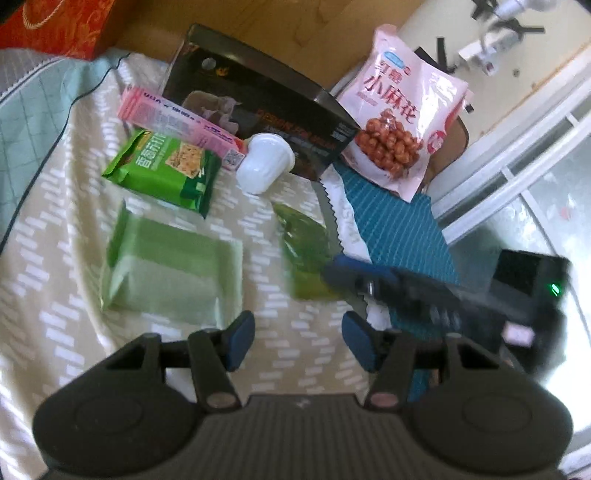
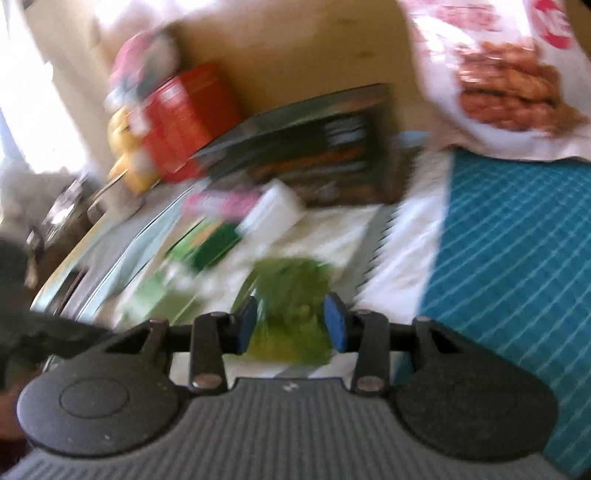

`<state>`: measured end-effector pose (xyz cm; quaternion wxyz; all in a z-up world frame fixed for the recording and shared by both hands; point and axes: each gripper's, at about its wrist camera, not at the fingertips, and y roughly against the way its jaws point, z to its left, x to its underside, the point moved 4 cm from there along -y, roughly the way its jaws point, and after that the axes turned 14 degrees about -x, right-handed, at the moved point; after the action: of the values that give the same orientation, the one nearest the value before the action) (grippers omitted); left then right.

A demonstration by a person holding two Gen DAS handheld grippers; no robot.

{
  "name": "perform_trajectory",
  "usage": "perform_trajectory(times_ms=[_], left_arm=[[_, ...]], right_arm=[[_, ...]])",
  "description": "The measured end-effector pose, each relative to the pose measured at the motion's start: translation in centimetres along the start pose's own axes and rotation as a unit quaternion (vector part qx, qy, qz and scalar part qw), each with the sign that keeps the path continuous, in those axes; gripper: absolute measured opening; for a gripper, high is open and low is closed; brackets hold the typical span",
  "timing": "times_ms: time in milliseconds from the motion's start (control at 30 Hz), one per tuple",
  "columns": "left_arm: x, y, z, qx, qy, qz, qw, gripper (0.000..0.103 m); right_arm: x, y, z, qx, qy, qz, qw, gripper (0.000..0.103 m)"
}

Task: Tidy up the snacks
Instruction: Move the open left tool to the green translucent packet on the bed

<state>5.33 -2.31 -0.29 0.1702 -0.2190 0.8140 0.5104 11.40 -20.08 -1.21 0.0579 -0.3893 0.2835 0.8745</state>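
My left gripper [image 1: 297, 341] is open and empty above the patterned cloth [image 1: 62, 295]. Ahead of it lie a pale green pack [image 1: 173, 273], a green cracker packet [image 1: 162, 170], a pink box [image 1: 181, 122], a white cup [image 1: 266, 162] on its side, and a small green snack bag [image 1: 304, 247]. My right gripper [image 2: 291, 325], also in the left wrist view [image 1: 399, 284], has its blue pads on either side of the green snack bag [image 2: 291, 314]; the view is blurred. A pink-white bag of fried twists [image 1: 399, 110] leans at the back right [image 2: 509, 85].
A black box [image 1: 258, 96] stands behind the snacks [image 2: 314, 147]. A teal striped cloth [image 1: 402, 229] lies at right [image 2: 517, 258]. A red box [image 1: 55, 26] is at the back left, and a red tin [image 2: 184, 122] shows in the right wrist view. A white window frame [image 1: 517, 158] is at right.
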Motion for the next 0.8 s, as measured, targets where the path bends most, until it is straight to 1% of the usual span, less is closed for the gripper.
perform_trajectory(times_ms=[67,167,233,300,367,400,433,500,533,567,600,667,700,733,767,800], left_arm=[[0.5,0.5,0.4,0.008,0.012,0.005,0.9999,0.054],[0.7,0.9,1.6,0.015,0.034,0.010,0.9992,0.054],[0.0,1.4,2.1,0.009,0.049,0.004,0.9988,0.054],[-0.9,1.8,1.5,0.003,0.044,-0.010,0.9990,0.054],[-2.0,2.1,0.3,-0.010,0.018,-0.027,0.9994,0.054],[-2.7,2.1,-0.4,-0.020,0.003,-0.036,0.9992,0.054],[-3.4,1.9,-0.9,-0.033,-0.015,-0.047,0.9982,0.054],[-4.9,1.1,-1.4,-0.060,-0.039,-0.060,0.9956,0.055],[-5.7,0.2,-1.4,-0.070,-0.048,-0.054,0.9950,0.056],[-6.2,-0.7,-1.2,-0.071,-0.051,-0.038,0.9954,0.056],[-6.5,-1.6,-1.1,-0.069,-0.051,-0.022,0.9961,0.056],[-6.6,-3.6,-1.0,-0.057,-0.056,0.019,0.9966,0.057],[-6.6,-3.9,-1.2,-0.050,-0.068,0.010,0.9964,0.058],[-6.6,-4.1,-1.6,-0.045,-0.086,0.010,0.9952,0.059],[-6.4,-4.2,-1.8,-0.040,-0.088,0.011,0.9952,0.058],[-6.3,-4.3,-1.9,-0.026,-0.084,0.015,0.9960,0.058]], right_arm=[[1.7,-0.1,2.4,-0.015,0.032,0.015,0.999,0.043],[3.1,-0.1,5.5,-0.018,0.078,0.035,0.996,0.042],[2.5,0.1,5.3,-0.032,0.076,0.044,0.996,0.035],[1.9,1.4,3.3,-0.024,0.036,0.019,0.999,0.036],[0.9,1.8,0.5,-0.017,-0.049,-0.007,0.999,0.035],[0.9,1.9,-0.9,-0.019,-0.094,-0.017,0.995,0.030],[0.9,2.3,-1.6,-0.032,-0.125,-0.027,0.991,0.029],[1.1,2.4,-2.2,-0.042,-0.155,-0.037,0.986,0.029],[1.1,2.4,-2.2,-0.042,-0.159,-0.040,0.986,0.029],[1.1,2.2,-2.2,-0.041,-0.161,-0.041,0.985,0.029],[1.1,2.1,-2.2,-0.039,-0.165,-0.043,0.985,0.026],[0.7,1.4,-2.7,-0.037,-0.179,-0.049,0.982,0.025],[0.5,1.1,-3.1,-0.038,-0.185,-0.052,0.981,0.022],[0.2,0.6,-3.5,-0.039,-0.193,-0.056,0.979,0.019],[0.0,0.6,-3.9,-0.046,-0.199,-0.059,0.977,0.019],[0.0,0.9,-4.1,-0.055,-0.206,-0.063,0.975,0.019]])
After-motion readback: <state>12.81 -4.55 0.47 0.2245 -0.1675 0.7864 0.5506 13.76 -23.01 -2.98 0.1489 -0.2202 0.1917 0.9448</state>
